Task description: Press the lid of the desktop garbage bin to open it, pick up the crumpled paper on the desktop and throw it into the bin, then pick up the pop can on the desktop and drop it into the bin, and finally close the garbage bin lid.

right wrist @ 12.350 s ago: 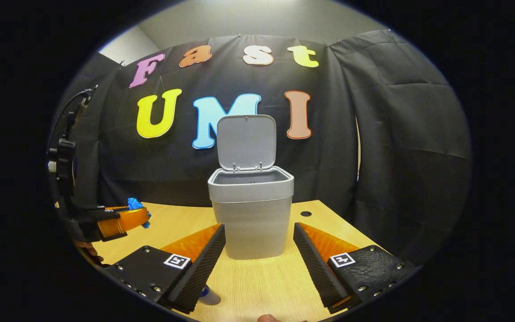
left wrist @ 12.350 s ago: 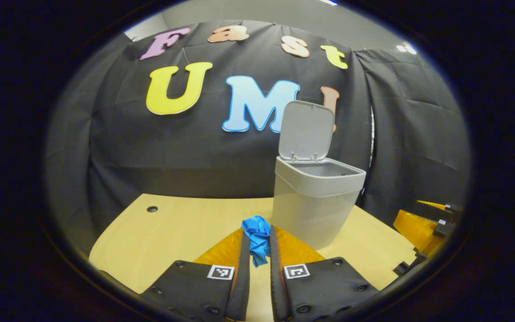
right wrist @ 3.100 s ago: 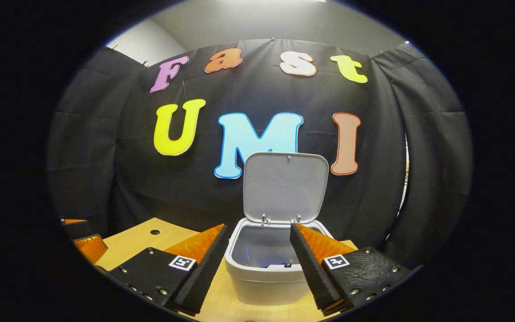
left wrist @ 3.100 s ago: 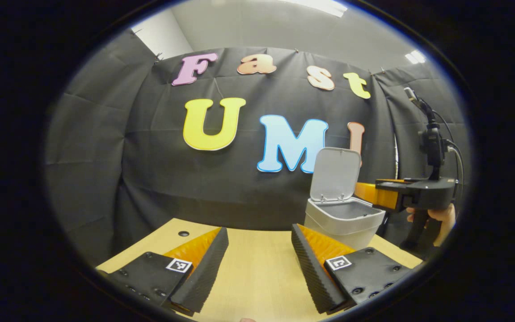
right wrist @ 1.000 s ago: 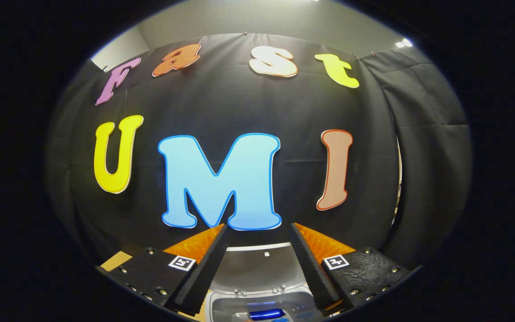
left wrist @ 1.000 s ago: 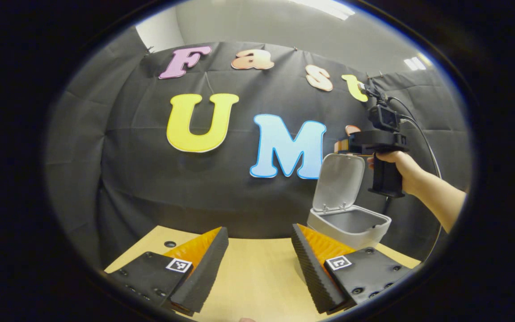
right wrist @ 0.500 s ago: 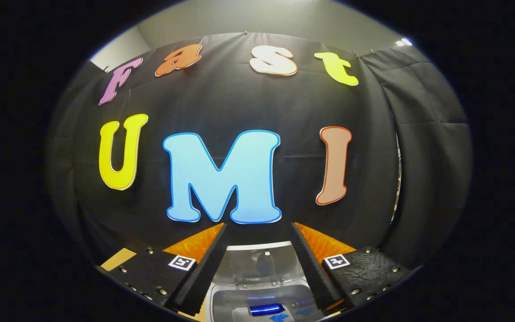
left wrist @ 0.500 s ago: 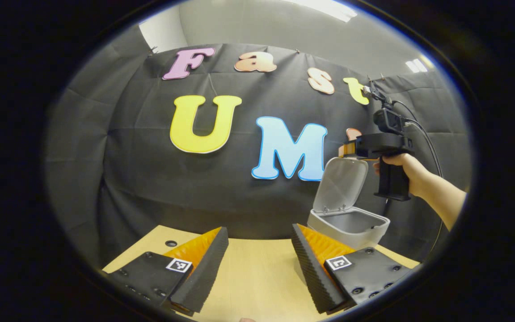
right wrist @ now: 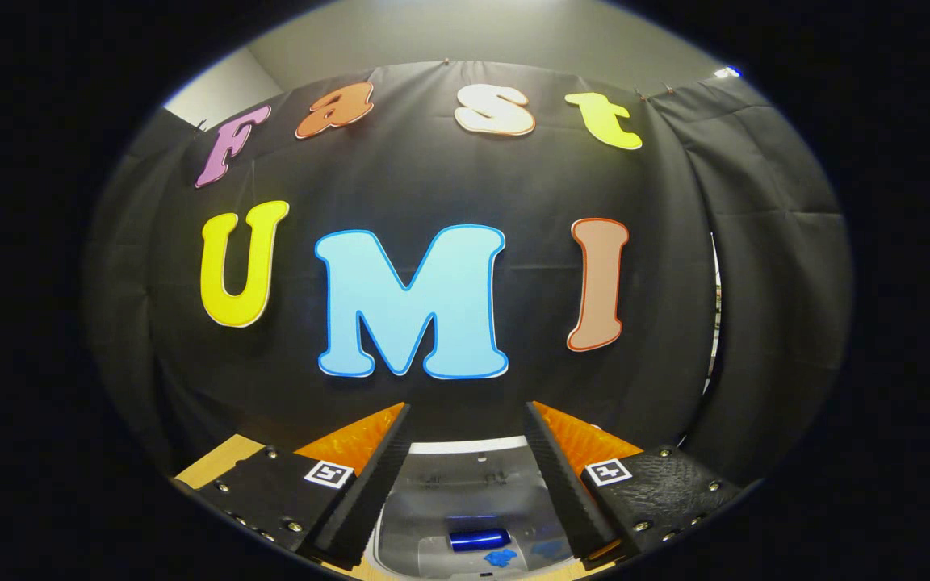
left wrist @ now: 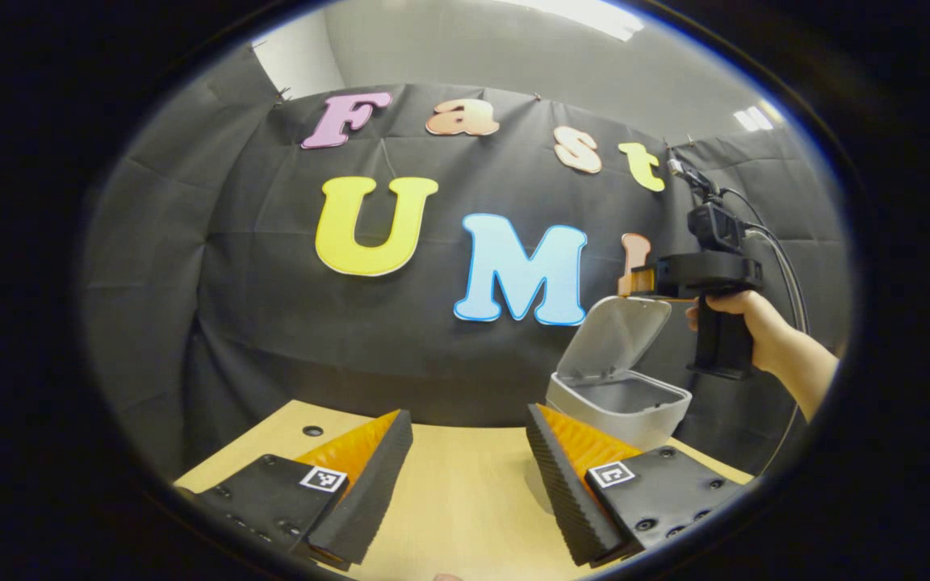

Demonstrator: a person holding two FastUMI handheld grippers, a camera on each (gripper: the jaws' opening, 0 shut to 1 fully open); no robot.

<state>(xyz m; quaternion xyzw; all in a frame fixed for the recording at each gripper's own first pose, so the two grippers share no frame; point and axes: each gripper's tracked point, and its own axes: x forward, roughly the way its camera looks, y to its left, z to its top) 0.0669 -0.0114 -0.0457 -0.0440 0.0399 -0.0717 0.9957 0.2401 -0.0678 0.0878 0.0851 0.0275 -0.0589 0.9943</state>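
Note:
The grey desktop bin [left wrist: 622, 407] stands on the wooden table [left wrist: 449, 500] at the right. Its lid [left wrist: 622, 337] is tilted forward, partly lowered over the opening. My right gripper [left wrist: 636, 281], held by a hand [left wrist: 743, 323], sits at the lid's top edge. In the right gripper view, the right gripper [right wrist: 465, 472] is open above the lid [right wrist: 465, 464]. Below, a blue pop can [right wrist: 479, 539] and blue crumpled paper [right wrist: 501, 557] lie inside the bin [right wrist: 400, 549]. My left gripper [left wrist: 461, 476] is open and holds nothing, low over the table, left of the bin.
The black cloth wall stands close behind the bin. A small round hole [left wrist: 312, 430] is in the table at its far left. A cable [left wrist: 784, 266] runs from the right gripper's back. The table's right edge lies just beyond the bin.
The lid has tipped forward and down from nearly upright. The right gripper has moved lower and slightly right with the lid's top edge. The left gripper has hardly moved.

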